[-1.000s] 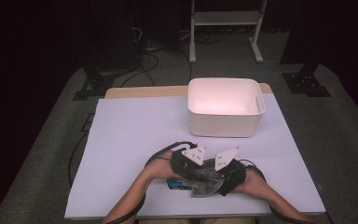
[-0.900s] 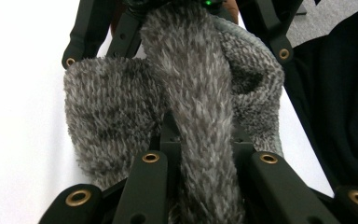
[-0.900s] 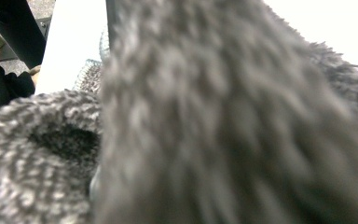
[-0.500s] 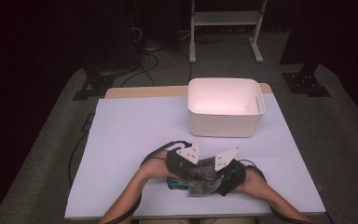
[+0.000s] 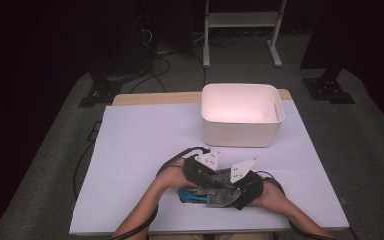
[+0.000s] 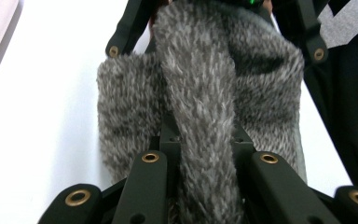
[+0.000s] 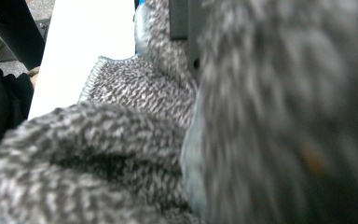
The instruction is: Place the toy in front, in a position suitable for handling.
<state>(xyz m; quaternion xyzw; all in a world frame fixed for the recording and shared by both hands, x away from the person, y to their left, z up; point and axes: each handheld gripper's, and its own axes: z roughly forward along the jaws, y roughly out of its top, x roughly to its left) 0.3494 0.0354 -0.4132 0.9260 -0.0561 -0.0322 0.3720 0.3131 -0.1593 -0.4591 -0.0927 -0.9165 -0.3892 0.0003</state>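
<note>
Two grippers meet over a grey fuzzy sock at the near edge of the tabletop.

Nearest the person, both forearms come in from the bottom and the hands hold the grippers close together. The left gripper (image 5: 203,175) has its fingers pinched shut on a fold of the grey sock (image 6: 205,121), which runs up between them in the left gripper view. The right gripper (image 5: 240,187) has its fingers spread wide; in the right gripper view the knitted sock lies right against the camera, and I cannot tell whether the fingers press on it. A blue bit (image 5: 187,195) shows at the sock's left end. The sock lies on the white tabletop (image 5: 140,150). Farther back, well apart from the hands, stands a white tub (image 5: 242,125), and beyond it a white stand (image 5: 242,20) on the dark floor.
</note>
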